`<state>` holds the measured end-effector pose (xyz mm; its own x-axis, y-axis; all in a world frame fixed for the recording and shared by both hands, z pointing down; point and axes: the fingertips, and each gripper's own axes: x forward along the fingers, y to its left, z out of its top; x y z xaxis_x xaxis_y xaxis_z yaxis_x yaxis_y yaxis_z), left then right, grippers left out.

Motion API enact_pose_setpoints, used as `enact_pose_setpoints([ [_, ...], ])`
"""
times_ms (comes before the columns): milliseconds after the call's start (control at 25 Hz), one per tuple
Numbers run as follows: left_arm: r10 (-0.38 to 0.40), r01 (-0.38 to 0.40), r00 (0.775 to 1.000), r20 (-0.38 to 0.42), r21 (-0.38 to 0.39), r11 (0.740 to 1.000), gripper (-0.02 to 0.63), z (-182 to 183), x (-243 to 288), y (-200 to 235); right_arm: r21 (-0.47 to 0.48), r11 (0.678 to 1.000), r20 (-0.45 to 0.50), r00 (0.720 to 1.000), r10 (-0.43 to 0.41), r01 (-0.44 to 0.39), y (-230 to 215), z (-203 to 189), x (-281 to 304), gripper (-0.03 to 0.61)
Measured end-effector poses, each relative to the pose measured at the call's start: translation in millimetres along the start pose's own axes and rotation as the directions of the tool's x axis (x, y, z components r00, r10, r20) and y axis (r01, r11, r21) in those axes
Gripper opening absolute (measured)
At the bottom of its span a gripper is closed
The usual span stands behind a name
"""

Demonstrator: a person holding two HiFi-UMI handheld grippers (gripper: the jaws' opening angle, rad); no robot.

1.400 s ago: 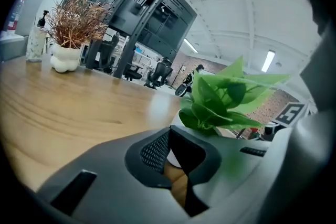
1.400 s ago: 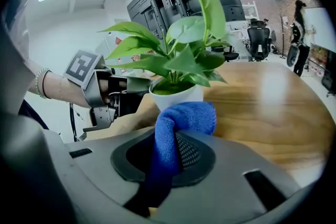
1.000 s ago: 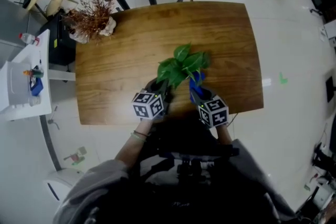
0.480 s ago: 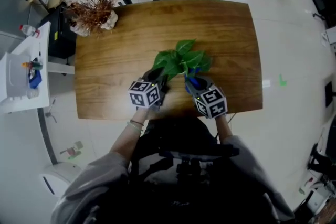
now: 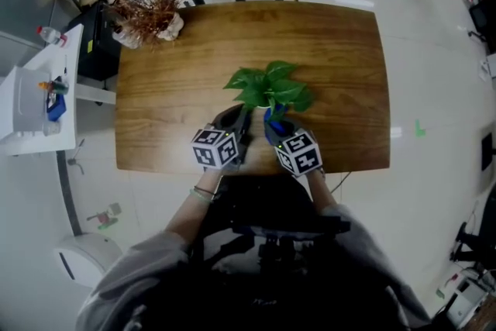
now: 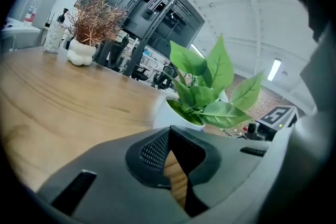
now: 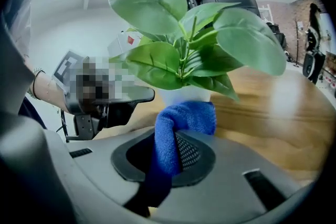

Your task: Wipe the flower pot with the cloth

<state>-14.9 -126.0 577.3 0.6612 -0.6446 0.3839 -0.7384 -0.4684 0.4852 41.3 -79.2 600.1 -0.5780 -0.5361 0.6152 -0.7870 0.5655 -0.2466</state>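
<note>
A white flower pot [image 6: 177, 116] with a green leafy plant [image 5: 269, 85] stands on the middle of the wooden table [image 5: 333, 50]. In the right gripper view the pot [image 7: 184, 94] is right behind the blue cloth [image 7: 181, 128], on which my right gripper [image 7: 176, 147] is shut. The cloth's folded end touches the pot's near side. In the head view the cloth [image 5: 272, 127] shows under the leaves, ahead of the right gripper [image 5: 275, 132]. My left gripper [image 6: 169, 136] is shut with nothing in it, just short of the pot's left side, and appears in the head view [image 5: 236, 124] too.
A dried reddish plant in a white vase [image 5: 153, 12] stands at the table's far left corner. A white side stand with bottles [image 5: 39, 101] is left of the table. The table's near edge [image 5: 256, 170] lies just below both grippers.
My right gripper has slid left with the cloth along the pot's near side. The left gripper has stayed about where it was beside the pot.
</note>
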Motion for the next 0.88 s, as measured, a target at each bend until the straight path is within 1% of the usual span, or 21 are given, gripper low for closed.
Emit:
enact_pose_setpoints([
  [120, -0.010, 0.010, 1.000, -0.004, -0.003, 1.000, 0.008, -6.2, 2.2, -7.3, 0.003, 1.000, 0.011, 1.000, -0.001, 0.001, -1.3, 0.5, -4.3, 0.055],
  [240, -0.013, 0.013, 1.000, -0.008, -0.003, 1.000, 0.008, -7.5, 6.1, -9.5, -0.004, 1.000, 0.003, 1.000, -0.022, 0.022, -10.2, -4.2, -22.2, 0.056],
  [440, -0.017, 0.017, 1.000, -0.002, 0.016, 1.000, 0.008, -2.5, 10.5, -7.4, 0.020, 0.992, 0.009, 0.992, -0.122, 0.122, -60.9, -10.9, -52.6, 0.055],
  [560, -0.008, 0.008, 1.000, -0.006, 0.033, 0.999, 0.008, 0.0, 12.4, -3.4, -0.002, 0.989, 0.030, 0.989, -0.147, 0.147, -86.2, 1.4, -54.3, 0.055],
  [640, 0.002, -0.002, 1.000, -0.004, 0.033, 0.999, 0.008, 2.6, 13.1, 0.8, -0.036, 0.992, 0.060, 0.991, -0.121, 0.123, -90.2, 17.4, -49.0, 0.055],
  [720, 0.010, -0.009, 1.000, -0.003, 0.029, 1.000, 0.008, 5.4, 13.7, 5.8, -0.079, 0.995, 0.083, 0.995, -0.059, 0.066, -83.2, 32.3, -39.1, 0.055],
  [800, 0.012, -0.012, 1.000, -0.006, 0.033, 0.999, 0.008, 8.1, 15.7, 9.3, -0.123, 0.992, 0.077, 0.997, 0.001, 0.008, -71.7, 40.7, -28.9, 0.056],
  [880, 0.014, -0.014, 1.000, -0.010, 0.040, 0.999, 0.008, 10.7, 18.3, 13.2, -0.161, 0.987, 0.057, 0.998, 0.029, -0.020, -61.4, 42.7, -20.9, 0.055],
])
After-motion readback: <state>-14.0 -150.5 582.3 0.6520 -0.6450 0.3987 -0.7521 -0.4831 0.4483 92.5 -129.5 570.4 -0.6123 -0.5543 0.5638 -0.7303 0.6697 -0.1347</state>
